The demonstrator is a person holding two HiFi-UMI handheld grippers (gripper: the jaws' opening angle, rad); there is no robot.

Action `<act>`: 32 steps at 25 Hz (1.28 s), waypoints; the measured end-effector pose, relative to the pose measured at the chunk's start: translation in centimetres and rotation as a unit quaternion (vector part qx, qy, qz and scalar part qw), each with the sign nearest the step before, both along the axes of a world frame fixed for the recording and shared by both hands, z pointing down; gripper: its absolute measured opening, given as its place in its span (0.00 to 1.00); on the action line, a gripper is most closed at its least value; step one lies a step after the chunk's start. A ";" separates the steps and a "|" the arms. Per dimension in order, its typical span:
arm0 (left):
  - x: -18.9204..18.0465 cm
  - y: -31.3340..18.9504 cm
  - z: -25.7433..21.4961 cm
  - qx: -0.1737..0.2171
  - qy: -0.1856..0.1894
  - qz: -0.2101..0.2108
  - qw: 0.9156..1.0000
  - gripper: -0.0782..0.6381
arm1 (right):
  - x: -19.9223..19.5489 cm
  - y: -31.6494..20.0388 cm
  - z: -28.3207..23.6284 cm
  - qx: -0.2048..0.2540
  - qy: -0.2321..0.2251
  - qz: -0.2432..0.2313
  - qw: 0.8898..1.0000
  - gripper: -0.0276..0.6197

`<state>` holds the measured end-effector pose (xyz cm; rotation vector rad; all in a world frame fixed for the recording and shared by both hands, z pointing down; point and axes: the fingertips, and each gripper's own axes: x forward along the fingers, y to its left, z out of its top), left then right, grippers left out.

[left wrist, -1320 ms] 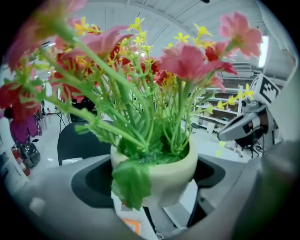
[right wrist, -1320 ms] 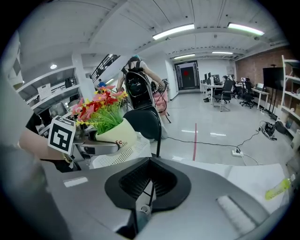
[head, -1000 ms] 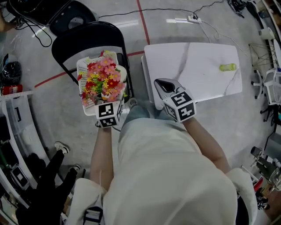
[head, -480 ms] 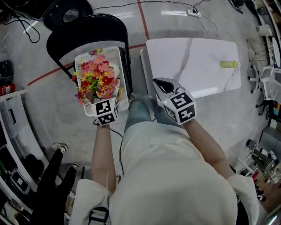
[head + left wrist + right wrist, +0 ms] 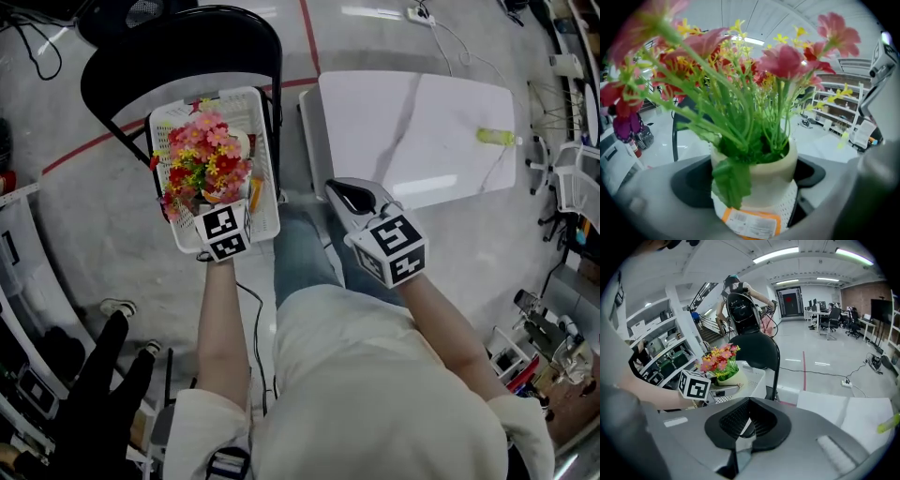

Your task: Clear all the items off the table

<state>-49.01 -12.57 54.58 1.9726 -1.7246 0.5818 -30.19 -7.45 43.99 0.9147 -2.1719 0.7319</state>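
At left, a black metal folding chair [image 5: 183, 56] with a white perforated plastic basket [image 5: 265, 141] on its seat; over the basket, a cream round pot of pink, red and yellow artificial flowers [image 5: 202, 164], clamped from both sides between the fingers of the left gripper [image 5: 754, 187], with that gripper's cube of square markers at the basket's near edge; pot upright, a green leaf drooping over its rim, an orange label [image 5: 752, 223] just below it; impossible to tell whether touching the basket floor. Right of the chair, over the person's lap, the right gripper [image 5: 349, 194], fingers pressed together on nothing, tip near the near left corner of a white marble-veined rectangular table [image 5: 412, 122]. Far right on that table, near its right edge, a small yellow-green item [image 5: 495, 137], alone and well apart from both grippers
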 end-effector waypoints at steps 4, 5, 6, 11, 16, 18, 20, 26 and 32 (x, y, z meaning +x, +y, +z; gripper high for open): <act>-0.5 -0.5 2.8 -0.010 0.000 -0.005 1.000 0.81 | -0.5 0.5 1.1 -0.013 -0.004 0.004 1.000 0.04; -0.6 -0.6 3.5 -0.011 -0.001 -0.006 1.000 0.81 | -0.6 0.7 1.4 -0.016 -0.005 0.003 1.000 0.04; -0.7 -0.8 4.1 -0.012 -0.003 -0.006 1.000 0.80 | -0.7 0.8 1.7 -0.019 -0.005 0.003 1.000 0.04; -1.1 -1.7 7.0 -0.017 -0.012 -0.004 1.000 0.81 | -1.3 1.1 3.4 -0.030 -0.007 0.007 1.000 0.04; -1.9 -2.9 9.7 -0.023 -0.015 -0.016 0.999 0.80 | -2.1 1.1 4.9 -0.039 -0.013 0.010 0.999 0.04; -2.3 -3.5 10.7 -0.024 -0.015 -0.023 0.999 0.81 | -2.5 1.0 5.4 -0.040 -0.014 0.010 0.999 0.04; -2.7 -4.0 11.6 -0.025 -0.017 -0.029 0.999 0.80 | -2.8 1.0 5.9 -0.042 -0.014 0.010 0.999 0.04; -3.7 -4.5 14.4 -0.038 -0.028 -0.044 0.998 0.80 | -3.8 0.9 7.1 -0.049 -0.015 0.007 0.999 0.04; -4.5 -4.8 16.6 -0.047 -0.032 -0.054 0.997 0.80 | -4.1 1.5 8.1 -0.061 -0.017 0.004 0.998 0.04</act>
